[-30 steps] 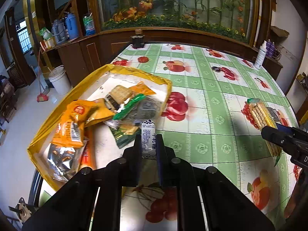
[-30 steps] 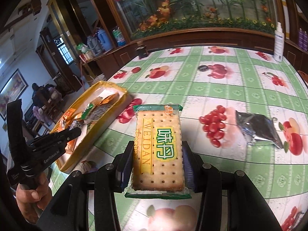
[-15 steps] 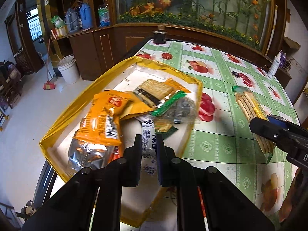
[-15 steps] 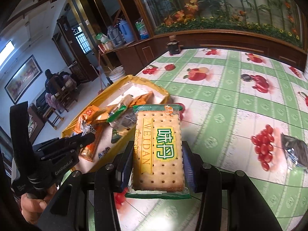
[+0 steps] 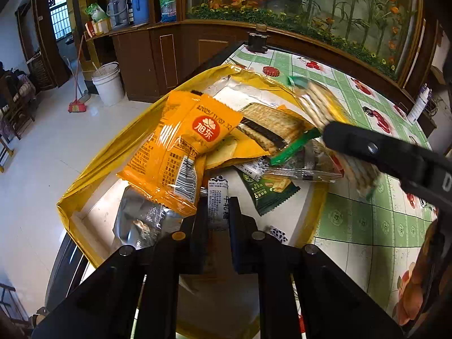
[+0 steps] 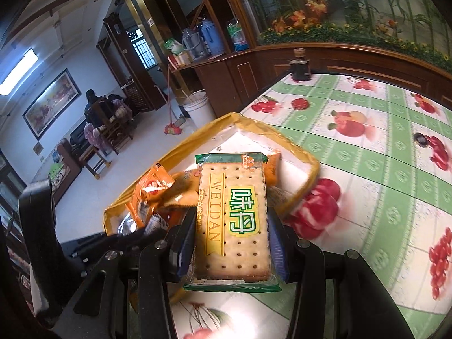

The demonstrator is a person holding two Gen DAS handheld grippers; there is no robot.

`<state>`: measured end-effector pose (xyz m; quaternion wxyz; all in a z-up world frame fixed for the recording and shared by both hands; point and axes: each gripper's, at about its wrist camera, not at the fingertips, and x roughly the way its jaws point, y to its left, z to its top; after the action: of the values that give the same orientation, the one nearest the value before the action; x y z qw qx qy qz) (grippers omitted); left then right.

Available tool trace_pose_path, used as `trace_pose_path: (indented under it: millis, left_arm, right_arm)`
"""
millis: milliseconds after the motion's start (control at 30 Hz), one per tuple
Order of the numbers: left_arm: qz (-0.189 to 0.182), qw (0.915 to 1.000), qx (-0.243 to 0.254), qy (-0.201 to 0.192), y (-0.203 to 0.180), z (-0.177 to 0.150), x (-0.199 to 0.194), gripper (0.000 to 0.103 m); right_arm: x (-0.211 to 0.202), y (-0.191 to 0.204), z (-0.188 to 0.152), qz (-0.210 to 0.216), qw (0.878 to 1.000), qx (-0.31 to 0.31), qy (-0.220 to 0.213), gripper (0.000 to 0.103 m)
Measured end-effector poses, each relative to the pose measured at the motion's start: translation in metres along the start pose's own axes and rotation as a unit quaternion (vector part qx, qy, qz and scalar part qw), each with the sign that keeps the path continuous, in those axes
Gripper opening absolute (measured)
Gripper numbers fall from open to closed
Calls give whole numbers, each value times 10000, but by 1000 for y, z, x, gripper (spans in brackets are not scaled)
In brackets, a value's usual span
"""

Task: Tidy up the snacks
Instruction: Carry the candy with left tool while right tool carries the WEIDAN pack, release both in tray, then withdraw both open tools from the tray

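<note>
My left gripper (image 5: 217, 212) is shut on a small white candy packet (image 5: 217, 197) and holds it above the near part of the yellow tray (image 5: 84, 180). In the tray lie an orange snack bag (image 5: 180, 147), a cracker pack (image 5: 271, 127), a dark green packet (image 5: 268, 192) and a silver pouch (image 5: 141, 220). My right gripper (image 6: 230, 243) is shut on a Weidan cracker pack (image 6: 234, 214) and carries it over the tray's right rim (image 6: 310, 175). In the left wrist view that cracker pack (image 5: 319, 107) is blurred behind a right finger (image 5: 373, 149).
The tray sits at the left edge of a table with a green fruit-print cloth (image 6: 381, 147). A dark jar (image 6: 299, 66) stands at the table's far corner. On the floor to the left are a white bucket (image 5: 108, 83) and a broom (image 5: 76, 107). A person sits far off (image 6: 96, 110).
Both grippers have moved left toward the tray. The left one now hangs over the tray's near part with the candy packet. The right one has brought the cracker pack over the tray's right rim.
</note>
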<state>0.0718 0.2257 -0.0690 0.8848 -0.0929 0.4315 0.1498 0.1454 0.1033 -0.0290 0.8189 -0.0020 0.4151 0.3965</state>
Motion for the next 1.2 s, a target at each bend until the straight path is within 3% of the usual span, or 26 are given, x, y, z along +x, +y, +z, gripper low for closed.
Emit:
trace_pose_path:
  millis: [333, 433, 600, 667, 1200]
  left_arm:
    - [-1, 9999, -85, 67, 6, 5, 3, 12]
    - [-31, 9999, -103, 83, 7, 5, 1, 23]
    - [-53, 9999, -157, -21, 5, 4, -8, 54]
    - [-80, 9998, -171, -80, 2, 2, -13, 60]
    - [-459, 9977, 269, -429, -47, -9, -52, 64]
  right_arm:
    - [56, 21, 31, 0, 9995, -255, 202, 47]
    - [57, 25, 32, -2, 9992, -314, 242, 50]
    - [38, 19, 24, -55, 9996, -255, 101, 52]
    - [28, 13, 19, -83, 9997, -221, 60, 52]
    - [-88, -62, -43, -608, 9950, 606, -516, 55]
